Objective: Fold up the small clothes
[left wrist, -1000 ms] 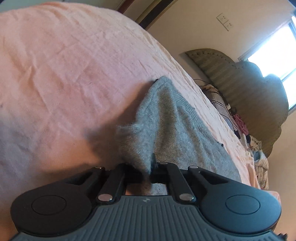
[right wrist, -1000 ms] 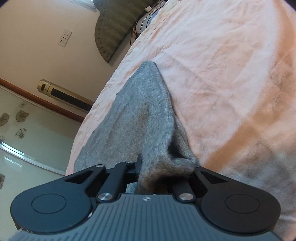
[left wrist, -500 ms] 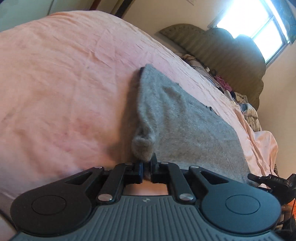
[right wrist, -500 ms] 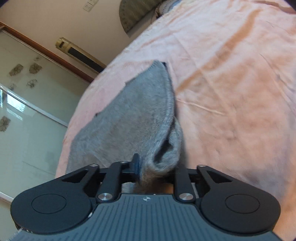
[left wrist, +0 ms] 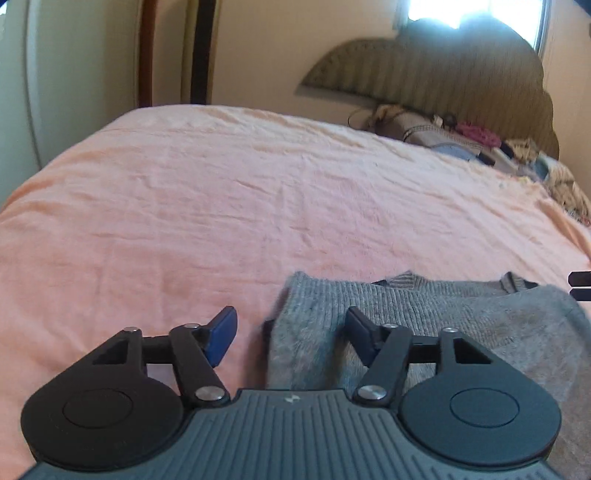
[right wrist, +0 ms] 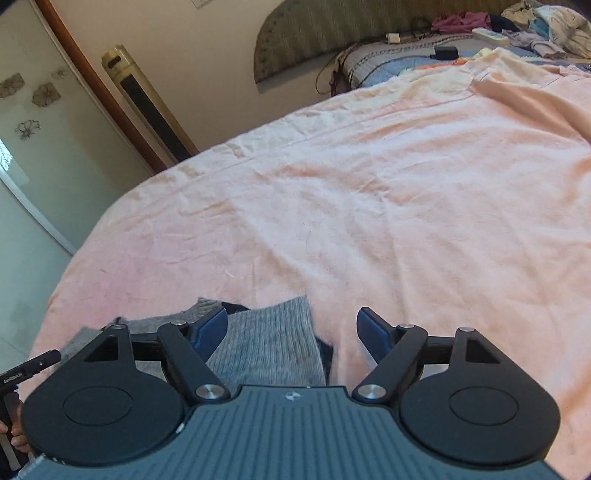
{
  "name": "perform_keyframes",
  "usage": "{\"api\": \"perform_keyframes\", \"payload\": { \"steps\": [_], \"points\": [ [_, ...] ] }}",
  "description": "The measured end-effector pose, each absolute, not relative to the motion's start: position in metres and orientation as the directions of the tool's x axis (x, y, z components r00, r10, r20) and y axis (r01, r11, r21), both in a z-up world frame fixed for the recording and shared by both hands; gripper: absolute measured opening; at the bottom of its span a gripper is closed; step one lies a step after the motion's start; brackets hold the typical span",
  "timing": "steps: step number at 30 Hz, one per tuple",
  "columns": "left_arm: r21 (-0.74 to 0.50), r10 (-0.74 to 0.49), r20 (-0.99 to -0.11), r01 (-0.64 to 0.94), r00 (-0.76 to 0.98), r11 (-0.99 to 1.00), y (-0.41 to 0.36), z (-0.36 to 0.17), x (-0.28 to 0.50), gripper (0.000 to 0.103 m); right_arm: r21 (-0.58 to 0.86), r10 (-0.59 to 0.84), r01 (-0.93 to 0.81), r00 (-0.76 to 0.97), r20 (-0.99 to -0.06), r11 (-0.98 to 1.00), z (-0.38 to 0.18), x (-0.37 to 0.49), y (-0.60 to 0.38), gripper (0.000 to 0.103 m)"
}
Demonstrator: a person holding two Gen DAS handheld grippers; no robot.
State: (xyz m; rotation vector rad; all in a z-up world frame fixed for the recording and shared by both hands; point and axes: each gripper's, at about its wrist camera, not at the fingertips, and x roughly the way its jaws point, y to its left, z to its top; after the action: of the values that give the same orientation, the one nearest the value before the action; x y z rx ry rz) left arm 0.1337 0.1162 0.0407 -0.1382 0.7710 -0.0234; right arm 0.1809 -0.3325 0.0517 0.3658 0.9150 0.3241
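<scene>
Your left gripper [left wrist: 288, 334] and right gripper [right wrist: 291, 334] are both opening wide, gripping nothing. The grey sweater [left wrist: 424, 325] is lying folded beneath them at six o'clock on the pink bedsheet [left wrist: 221, 206], clutter [right wrist: 517, 29] lying at one o'clock.

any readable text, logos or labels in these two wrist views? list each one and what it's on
No text reads in full.
Left gripper: small pale emblem on its ribbed body, no letters.
Right gripper: small round emblem on its ribbed body, no letters.
Black device at the left edge of the right wrist view: white lettering, too small and blurred to read.
Grey sweater and pink bedsheet: no labels visible.
</scene>
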Motion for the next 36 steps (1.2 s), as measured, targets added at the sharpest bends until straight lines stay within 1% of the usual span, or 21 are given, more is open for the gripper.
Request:
{"api": "perform_keyframes", "payload": {
  "steps": [1,2,3,4,6,8,9,13,14,17,18,19,20,21,23,24,26,28,30,32,36],
  "points": [
    [-0.123,-0.073,-0.709,-0.020,0.702,0.992,0.110,0.036,0.143,0.059,0.442,0.431,-0.121,0.549,-0.716,0.889,0.046,0.186,-0.327,0.068],
    [-0.108,-0.069,-0.718,-0.013,0.693,0.994,0.106,0.033,0.150,0.044,0.442,0.446,-0.144,0.532,-0.720,0.885,0.042,0.189,-0.320,0.055],
    [-0.087,-0.060,-0.712,-0.004,0.699,0.996,0.101,0.033,0.152,0.014,0.446,0.467,-0.173,0.514,-0.719,0.878,0.039,0.190,-0.315,0.012],
    [-0.094,-0.083,-0.705,0.024,0.704,0.995,0.099,0.035,0.151,0.006,0.438,0.473,-0.197,0.512,-0.717,0.877,0.039,0.189,-0.312,0.012],
    [-0.037,-0.017,-0.649,-0.010,0.761,0.999,0.092,0.046,0.142,0.006,0.393,0.459,-0.243,0.562,-0.688,0.887,0.050,0.182,-0.307,0.012],
    [-0.044,0.001,-0.584,-0.033,0.812,0.998,0.099,0.057,0.131,0.006,0.449,0.487,-0.236,0.630,-0.604,0.862,0.065,0.177,-0.321,0.012],
    [-0.061,0.004,-0.586,-0.049,0.810,0.997,0.105,0.059,0.133,0.006,0.473,0.489,-0.220,0.654,-0.578,0.853,0.069,0.178,-0.329,0.011],
    [0.023,0.070,-0.669,-0.074,0.740,0.997,0.100,0.027,0.152,0.006,0.440,0.420,-0.136,0.633,-0.651,0.888,0.038,0.194,-0.327,0.012],
    [0.034,0.087,-0.642,-0.086,0.762,0.996,0.099,0.028,0.146,0.009,0.466,0.428,-0.115,0.627,-0.652,0.878,0.030,0.194,-0.328,0.012],
    [0.012,0.090,-0.633,-0.106,0.769,0.994,0.100,0.042,0.129,0.010,0.514,0.434,-0.075,0.647,-0.627,0.855,0.036,0.181,-0.331,0.027],
    [0.014,0.102,-0.592,-0.117,0.799,0.993,0.100,0.053,0.119,0.011,0.491,0.405,-0.074,0.679,-0.612,0.868,0.047,0.171,-0.331,0.043],
    [0.010,0.111,-0.548,-0.126,0.829,0.992,0.099,0.061,0.108,0.012,0.460,0.374,-0.087,0.722,-0.582,0.884,0.059,0.160,-0.329,0.050],
    [0.001,0.108,-0.520,-0.125,0.848,0.992,0.095,0.068,0.101,0.023,0.439,0.367,-0.115,0.752,-0.548,0.891,0.069,0.150,-0.325,0.052],
    [-0.008,0.087,-0.504,-0.105,0.859,0.994,0.087,0.073,0.098,0.048,0.442,0.395,-0.151,0.747,-0.535,0.884,0.074,0.147,-0.317,0.057],
    [-0.004,0.046,-0.514,-0.056,0.856,0.998,0.063,0.074,0.100,0.088,0.433,0.445,-0.210,0.695,-0.565,0.877,0.073,0.148,-0.294,0.072],
    [0.012,0.022,-0.518,-0.019,0.855,1.000,0.048,0.070,0.104,0.088,0.382,0.437,-0.242,0.676,-0.593,0.892,0.068,0.152,-0.276,0.075],
    [0.076,0.018,-0.567,0.030,0.824,0.997,0.026,0.054,0.117,0.088,0.227,0.340,-0.253,0.680,-0.650,0.941,0.054,0.156,-0.249,0.072],
    [0.166,0.105,-0.644,0.005,0.758,0.986,0.024,0.025,0.134,0.088,0.132,0.249,-0.221,0.678,-0.692,0.966,0.035,0.161,-0.244,0.072],
    [0.022,0.021,-0.657,-0.009,0.753,1.000,0.052,0.020,0.136,0.089,0.078,0.227,-0.233,0.732,-0.642,0.969,0.024,0.152,-0.260,0.073],
    [0.028,0.035,-0.652,-0.022,0.757,0.999,0.060,0.018,0.136,0.091,0.178,0.277,-0.212,0.732,-0.623,0.961,0.025,0.155,-0.279,0.072],
    [0.063,0.088,-0.660,-0.062,0.746,0.996,0.053,0.021,0.136,0.095,0.029,0.192,-0.232,0.722,-0.664,0.972,0.029,0.154,-0.254,0.076]
  ]
}}
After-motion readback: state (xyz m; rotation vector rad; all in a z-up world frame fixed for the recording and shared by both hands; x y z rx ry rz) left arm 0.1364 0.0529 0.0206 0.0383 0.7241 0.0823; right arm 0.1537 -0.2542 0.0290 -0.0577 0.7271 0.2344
